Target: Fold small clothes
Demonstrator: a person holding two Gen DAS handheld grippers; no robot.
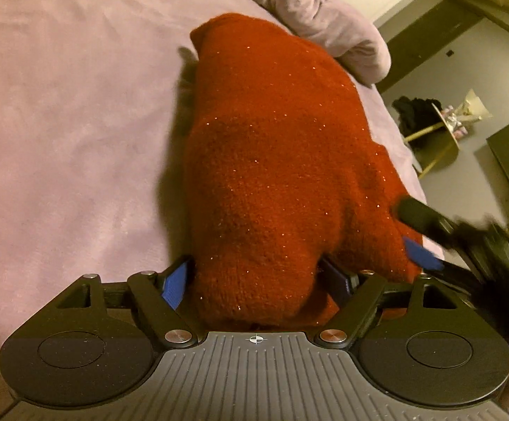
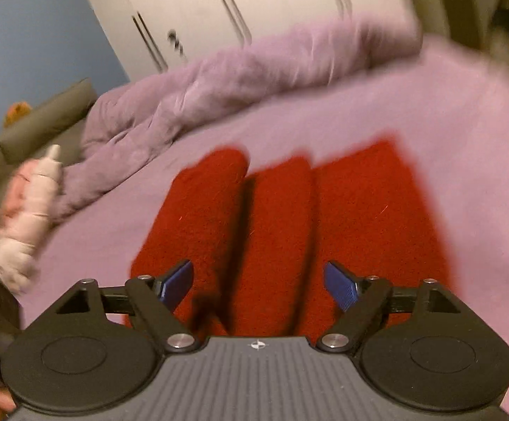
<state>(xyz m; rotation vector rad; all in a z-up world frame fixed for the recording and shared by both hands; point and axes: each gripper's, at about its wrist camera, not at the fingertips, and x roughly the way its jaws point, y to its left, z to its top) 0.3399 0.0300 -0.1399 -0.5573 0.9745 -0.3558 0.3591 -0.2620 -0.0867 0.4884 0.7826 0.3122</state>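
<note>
A small red glittery knit garment lies on the lilac bed cover. In the left wrist view my left gripper has its blue pads wide apart on either side of the garment's near bunched end, which fills the gap between them. My right gripper shows at the garment's right edge, one blue pad against the knit. In the blurred right wrist view the garment lies in long folds under my right gripper, whose pads stand apart with nothing between them.
A bunched lilac duvet lies beyond the garment, also in the right wrist view. White wardrobe doors stand behind. A grey sofa is left. A small round side table stands beside the bed.
</note>
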